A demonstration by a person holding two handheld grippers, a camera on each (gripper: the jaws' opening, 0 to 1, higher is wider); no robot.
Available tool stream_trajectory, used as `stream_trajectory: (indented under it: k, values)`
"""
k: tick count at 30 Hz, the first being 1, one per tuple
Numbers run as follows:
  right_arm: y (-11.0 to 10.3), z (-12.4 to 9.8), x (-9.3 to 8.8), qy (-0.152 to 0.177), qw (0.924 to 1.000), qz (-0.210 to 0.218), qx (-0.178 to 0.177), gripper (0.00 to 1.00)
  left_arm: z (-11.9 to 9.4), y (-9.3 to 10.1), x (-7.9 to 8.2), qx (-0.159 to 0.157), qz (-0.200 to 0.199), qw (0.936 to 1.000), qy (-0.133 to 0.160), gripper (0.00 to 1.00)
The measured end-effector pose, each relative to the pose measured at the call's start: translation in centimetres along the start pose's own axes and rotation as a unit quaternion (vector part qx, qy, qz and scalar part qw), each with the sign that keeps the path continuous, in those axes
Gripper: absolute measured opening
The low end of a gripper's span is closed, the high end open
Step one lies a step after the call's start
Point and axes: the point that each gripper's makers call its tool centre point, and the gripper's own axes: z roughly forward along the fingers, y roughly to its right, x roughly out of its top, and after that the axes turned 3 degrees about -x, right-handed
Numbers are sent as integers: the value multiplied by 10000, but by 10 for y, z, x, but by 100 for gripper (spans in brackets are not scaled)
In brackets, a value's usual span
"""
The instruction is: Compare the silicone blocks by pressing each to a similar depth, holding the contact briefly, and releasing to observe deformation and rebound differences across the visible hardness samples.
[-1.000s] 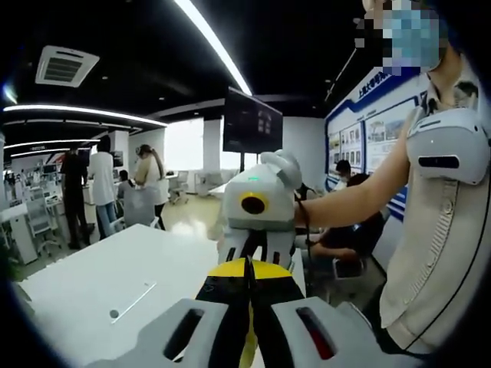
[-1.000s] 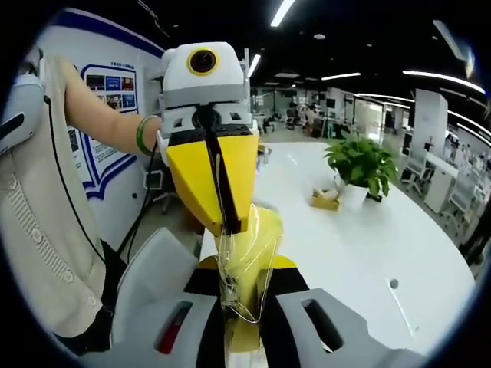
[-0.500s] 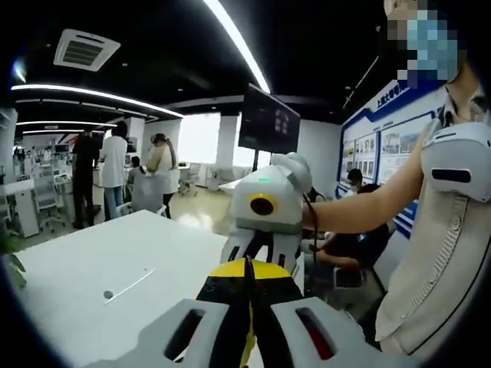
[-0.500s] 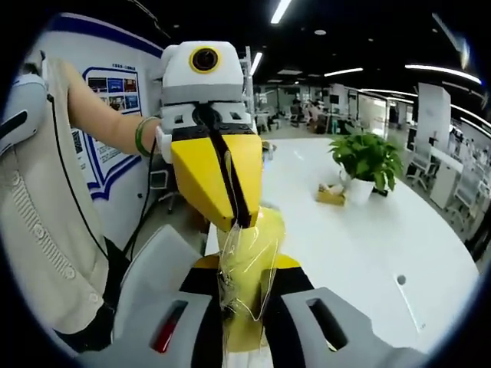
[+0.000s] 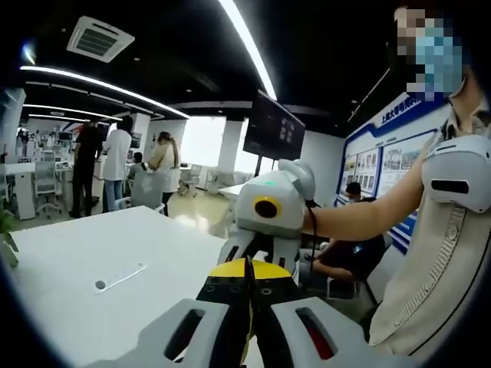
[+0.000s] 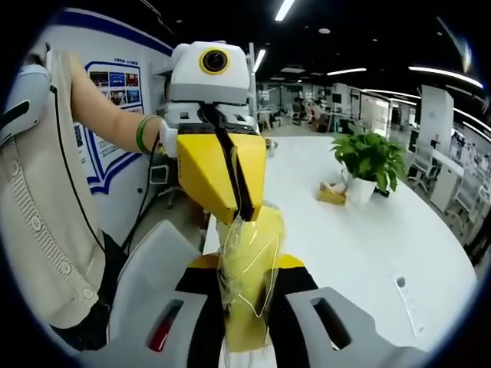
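Facing each other in mid-air above the near edge of the white bench [image 6: 368, 230], the two grippers pinch one thing between them: a yellow item in a clear, crinkled plastic wrapper [image 6: 249, 264]. In the right gripper view the right gripper [image 6: 244, 307] has its fingers drawn narrow on the lower part of the yellow wrapped item, while the left gripper [image 6: 234, 203] reaches in from above with its yellow fingers [image 6: 207, 172] pressed together on the wrapper's top edge. In the left gripper view the left gripper [image 5: 247, 307] shows its dark fingers [image 5: 226, 307] brought tight with only a sliver of yellow between them; the right gripper [image 5: 265, 253] sits just beyond, touching the same item.

Whether this is one of the silicone blocks I cannot tell, though it seems likely. It looks light, soft and yielding, and the film is probably slippery, so a grip on the body of the block rather than the loose plastic should hold better. A potted plant [image 6: 368, 165] and a small yellowish box [image 6: 331, 194] stand well apart on the bench; no other samples show there. A person's arm [image 5: 360, 218] holds the right gripper.
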Motion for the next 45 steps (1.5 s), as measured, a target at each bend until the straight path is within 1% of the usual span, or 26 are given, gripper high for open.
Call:
stream_trajectory:
  k: [7, 13, 21, 40, 45]
  values:
    - [2, 3, 1, -23, 9999, -126, -9, 19, -5, -2, 1, 33, -57, 9999, 87, 0]
    - [1, 5, 0, -95, 9998, -142, 37, 22, -6, -1, 0, 25, -52, 10000, 79, 0]
    - [0, 6, -2, -174, 9996, -218, 59, 24, -8, 2, -1, -7, -62, 10000, 73, 0]
    - [-1, 9, -2, -208, 9992, -313, 167, 26, -13, 3, -3, -17, -101, 9999, 71, 0]
    - [0, 9, -2, -219, 9991, -335, 147, 27, -13, 2, -3, -5, -102, 9999, 67, 0]
